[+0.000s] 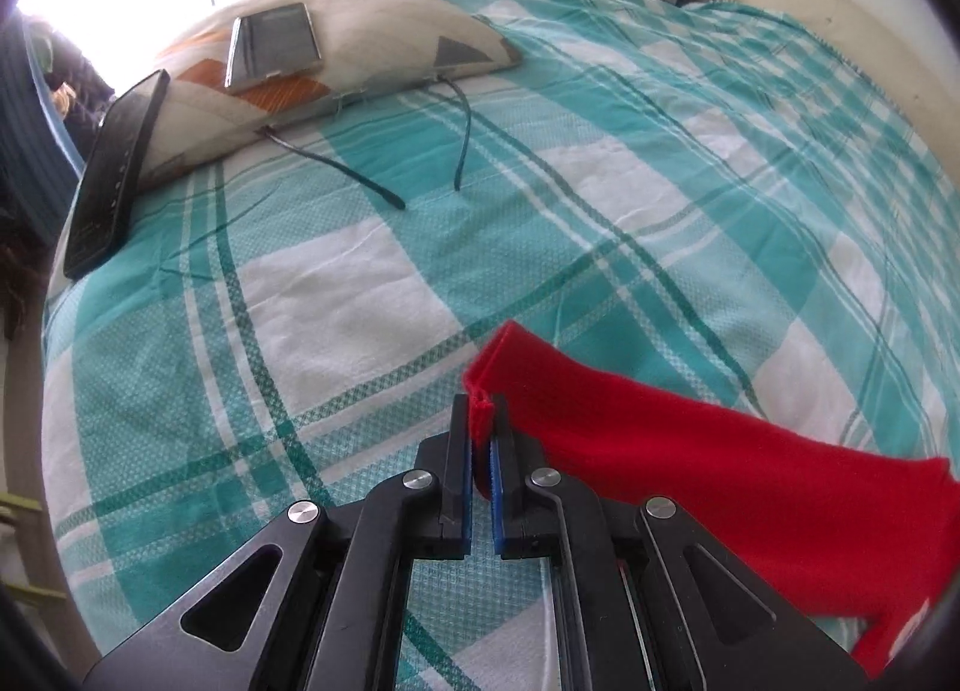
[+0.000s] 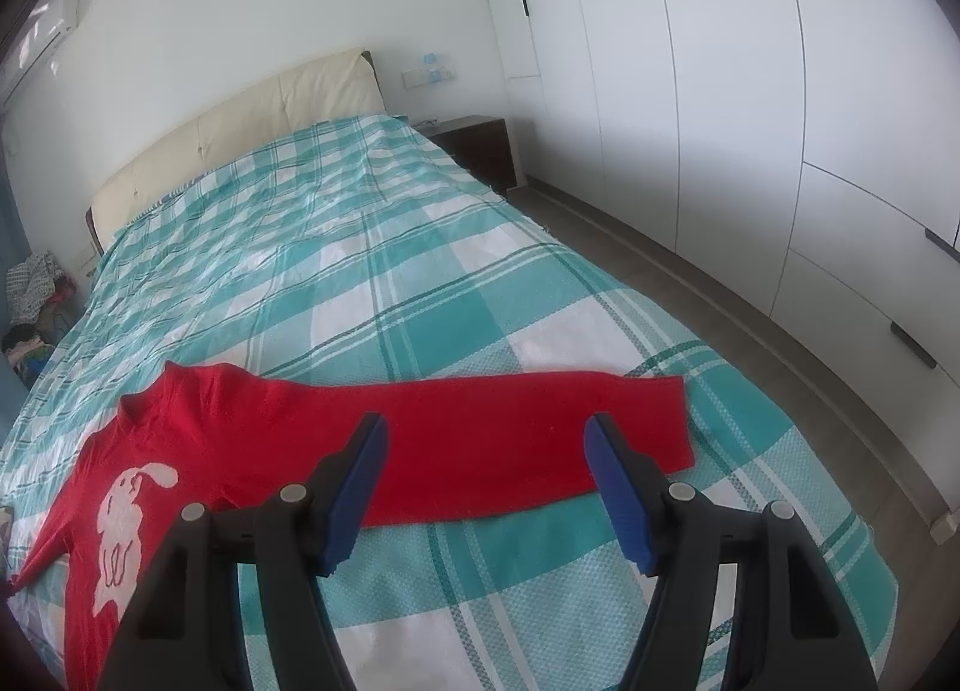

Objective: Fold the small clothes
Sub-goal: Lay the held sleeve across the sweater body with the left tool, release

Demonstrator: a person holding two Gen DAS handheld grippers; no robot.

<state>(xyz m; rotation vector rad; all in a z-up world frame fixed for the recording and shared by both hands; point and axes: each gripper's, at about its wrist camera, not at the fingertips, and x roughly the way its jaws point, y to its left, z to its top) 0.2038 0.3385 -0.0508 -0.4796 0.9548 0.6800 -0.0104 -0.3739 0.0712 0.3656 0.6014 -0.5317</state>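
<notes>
Close to the camera, the left tongs [image 1: 481,415] are pinched nearly together on the cuff edge of a red sweater [image 1: 708,469]. A small fold of red fabric sits between the blue pads, and the sleeve runs off to the right of these tongs and out of the lower right of the left wrist view. Under them is a bed [image 1: 372,301] covered in a teal and white checked sheet. Farther ahead and to the left of the left tongs lies a patterned pillow [image 1: 372,36] with a tablet-like device [image 1: 273,45] resting on it. A dark phone [image 1: 114,175] leans against the pillow's left end, and a pair of glasses [image 1: 414,144] lies folded open just in front of the pillow.

From the right wrist view, the right tongs [image 2: 486,439] stand wide apart and hold nothing. They hover over the other sleeve of the red sweater [image 2: 480,427], which lies flat across the bed [image 2: 420,271], stretching from left of the tongs to a cuff on their right. The sweater's body, bearing a white animal figure [image 2: 126,523], lies to the lower left of the right tongs. Beyond them are a cream headboard [image 2: 240,126] and, to the right, white wardrobe doors [image 2: 720,90].
</notes>
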